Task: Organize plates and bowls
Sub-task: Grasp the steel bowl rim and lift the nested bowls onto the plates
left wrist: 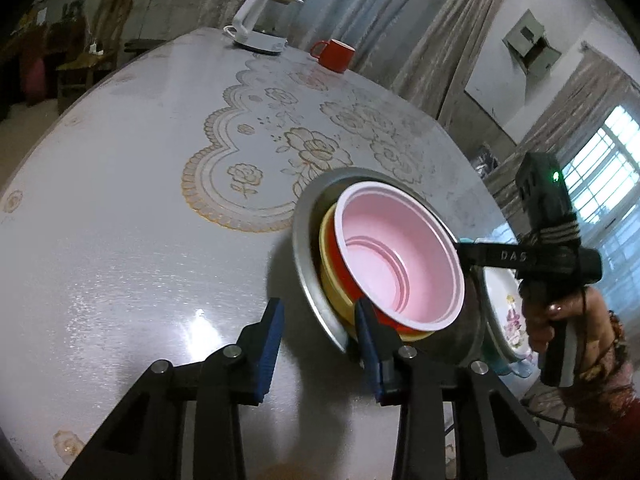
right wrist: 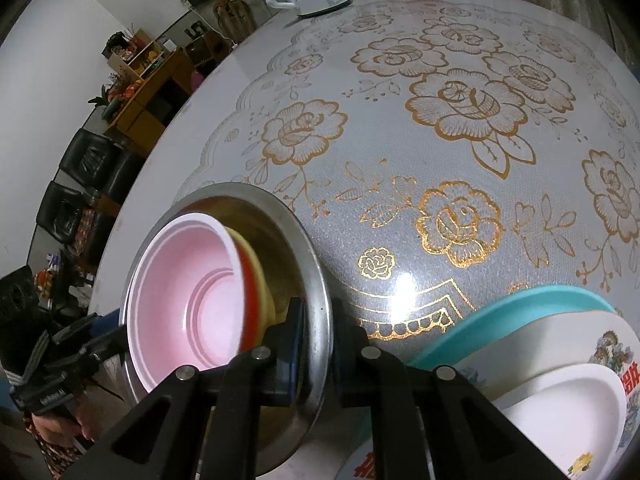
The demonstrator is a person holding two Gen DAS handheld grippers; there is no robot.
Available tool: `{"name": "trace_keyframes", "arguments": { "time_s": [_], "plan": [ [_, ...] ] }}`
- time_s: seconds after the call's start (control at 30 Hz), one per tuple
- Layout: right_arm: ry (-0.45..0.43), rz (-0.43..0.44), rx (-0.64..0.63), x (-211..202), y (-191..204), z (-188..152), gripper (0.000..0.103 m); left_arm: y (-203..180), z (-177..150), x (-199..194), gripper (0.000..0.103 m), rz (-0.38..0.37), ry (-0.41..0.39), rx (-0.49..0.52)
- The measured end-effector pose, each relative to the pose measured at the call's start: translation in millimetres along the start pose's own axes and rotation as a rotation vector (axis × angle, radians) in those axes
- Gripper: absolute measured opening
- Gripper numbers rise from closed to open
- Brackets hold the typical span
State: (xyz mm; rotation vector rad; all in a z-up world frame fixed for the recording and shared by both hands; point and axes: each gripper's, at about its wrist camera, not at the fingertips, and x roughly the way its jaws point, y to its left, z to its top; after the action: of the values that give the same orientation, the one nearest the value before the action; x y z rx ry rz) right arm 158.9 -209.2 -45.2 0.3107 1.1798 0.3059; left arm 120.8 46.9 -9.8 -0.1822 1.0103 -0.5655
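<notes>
A steel bowl [left wrist: 306, 256] stands on the table with a yellow bowl [left wrist: 332, 284], a red bowl [left wrist: 346, 276] and a pink bowl [left wrist: 400, 256] nested in it, the inner ones tilted. It also shows in the right wrist view [right wrist: 316, 280], with the pink bowl [right wrist: 188, 288] inside. My left gripper [left wrist: 320, 344] is open, its right finger against the steel rim. My right gripper [right wrist: 316, 336] straddles the steel bowl's rim, one finger inside and one outside, and grips it. A stack of plates [right wrist: 560, 380] on a teal plate [right wrist: 520, 312] lies right of it.
A white kettle [left wrist: 260, 24] and a red mug [left wrist: 334, 54] stand at the table's far edge. The table has a lace-pattern cover [right wrist: 460, 160]. The other hand-held gripper [left wrist: 552, 256] shows at right. Chairs and shelves stand beyond the table.
</notes>
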Motion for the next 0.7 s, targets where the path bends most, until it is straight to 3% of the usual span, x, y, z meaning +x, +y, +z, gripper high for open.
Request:
{"name": "trace_keyframes", "arguments": {
  "time_s": [0.13,0.17,0.43,0.7],
  "plan": [
    [-0.006,0.003,-0.001,0.3,0.0,-0.3,0.010,-8.7,-6.1,2.6,0.036,-0.012,-0.024,0.011],
    [-0.009,0.010,-0.002,0.2,-0.1,-0.4,0.010,-11.2,-5.2,5.0,0.028,-0.017,-0.034,0.019],
    [-0.035,0.077,0.060,-8.9,-10.4,-6.5,0.008,-24.2,-9.4,2.9,0.029,0.008,-0.066,0.049],
    [-0.143,0.129,0.106,-63.3,-20.2,-21.3,0.008,-65.2,-2.4,-9.6,0.029,-0.014,-0.103,0.139]
  ]
}}
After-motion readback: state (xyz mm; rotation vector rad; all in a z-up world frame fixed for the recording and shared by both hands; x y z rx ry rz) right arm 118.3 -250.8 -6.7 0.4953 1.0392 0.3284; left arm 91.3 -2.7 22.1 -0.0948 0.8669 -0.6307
